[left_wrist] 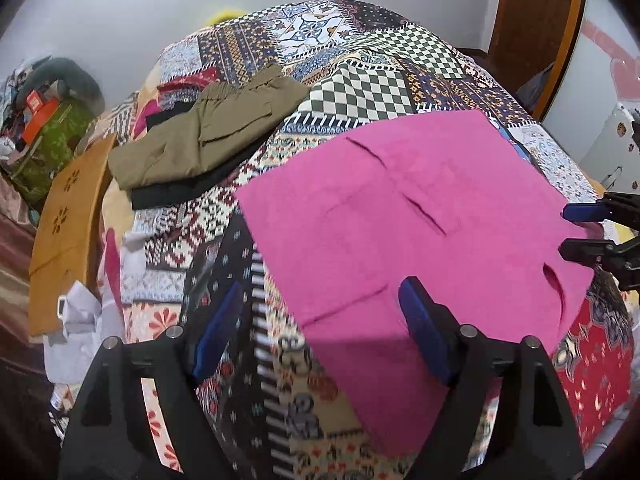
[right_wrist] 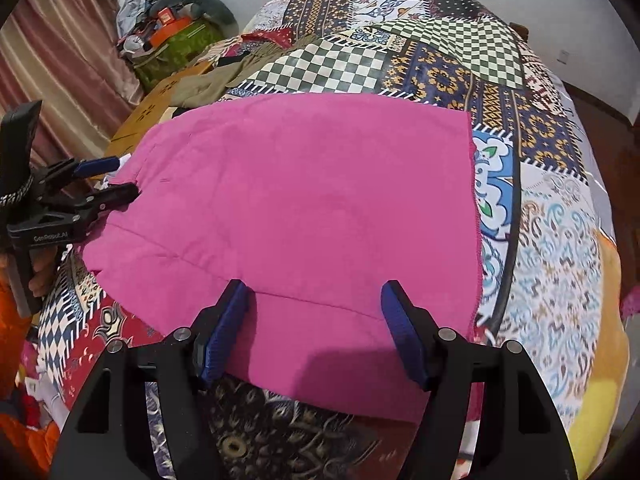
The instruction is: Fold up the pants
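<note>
Nearest in the left wrist view: left hand-held gripper (left_wrist: pixel 320 320), blue pads spread wide, nothing pinched between them; one pad over the patterned bedspread (left_wrist: pixel 248 360), the other over the near edge of the pink pants (left_wrist: pixel 400 220). Nearest in the right wrist view: right hand-held gripper (right_wrist: pixel 314 320), pads likewise parted, hovering above the near hem of the pink pants (right_wrist: pixel 300 208) and, so far as the blur allows, not pressing on the cloth.

Just beyond: pink pants folded into a flat, broad panel, spread on the bedspread (right_wrist: pixel 540 240) at the middle of the bed. A few dark creases across the top layer. Left hand-held gripper (right_wrist: pixel 108 178) visible at the left edge of the right wrist view, beside the panel's corner, fingers apart. Right hand-held gripper (left_wrist: pixel 580 228) at the right edge of the left wrist view, at the opposite side of the panel.

Further back on the left: folded olive pants (left_wrist: pixel 200 132) stacked on a black garment (left_wrist: pixel 180 192), well apart from the pink pair. Past the bed's edge: a brown board (left_wrist: pixel 64 216) with cut-out flowers, then a green bag (left_wrist: pixel 48 144) amid clutter, and a plain wall (left_wrist: pixel 140 8) behind.
</note>
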Tool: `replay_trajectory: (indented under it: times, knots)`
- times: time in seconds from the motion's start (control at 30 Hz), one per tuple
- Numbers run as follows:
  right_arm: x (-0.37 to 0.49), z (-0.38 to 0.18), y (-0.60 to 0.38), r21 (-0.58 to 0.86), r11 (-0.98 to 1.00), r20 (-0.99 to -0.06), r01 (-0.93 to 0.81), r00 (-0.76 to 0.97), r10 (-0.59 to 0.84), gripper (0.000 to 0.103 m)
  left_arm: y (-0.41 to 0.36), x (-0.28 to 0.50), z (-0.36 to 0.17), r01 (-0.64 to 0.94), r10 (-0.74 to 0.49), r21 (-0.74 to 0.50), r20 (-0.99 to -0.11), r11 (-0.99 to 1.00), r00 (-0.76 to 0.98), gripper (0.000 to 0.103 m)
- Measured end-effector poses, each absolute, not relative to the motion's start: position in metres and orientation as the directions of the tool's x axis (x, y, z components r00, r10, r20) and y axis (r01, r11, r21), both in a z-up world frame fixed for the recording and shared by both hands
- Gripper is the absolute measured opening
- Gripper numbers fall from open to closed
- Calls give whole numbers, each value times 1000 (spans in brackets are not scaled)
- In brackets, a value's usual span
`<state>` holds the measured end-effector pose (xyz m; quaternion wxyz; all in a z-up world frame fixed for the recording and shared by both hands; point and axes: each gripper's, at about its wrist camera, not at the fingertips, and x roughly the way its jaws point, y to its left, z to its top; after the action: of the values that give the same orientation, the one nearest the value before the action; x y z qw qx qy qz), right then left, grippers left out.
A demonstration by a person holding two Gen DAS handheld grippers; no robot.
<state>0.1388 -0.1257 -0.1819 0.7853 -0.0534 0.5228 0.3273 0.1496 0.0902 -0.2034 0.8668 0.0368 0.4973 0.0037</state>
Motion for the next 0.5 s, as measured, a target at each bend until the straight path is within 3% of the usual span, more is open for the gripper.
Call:
replay_trajectory:
  times: [0.13, 0.27, 0.5]
  knots:
    - [132, -180, -125, 248, 798, -858, -549, 257, 444, 65, 91, 134, -202, 34, 45, 72, -856, 997, 515, 82]
    - [126, -177, -121, 239, 810, -865, -535, 262, 428, 66, 93, 122, -205, 62, 125, 189, -829, 980, 546, 87]
    - [108, -173, -118, 245, 833, -858, -496, 290, 425, 67, 117, 123, -209, 100, 64, 139, -841, 985, 538, 90]
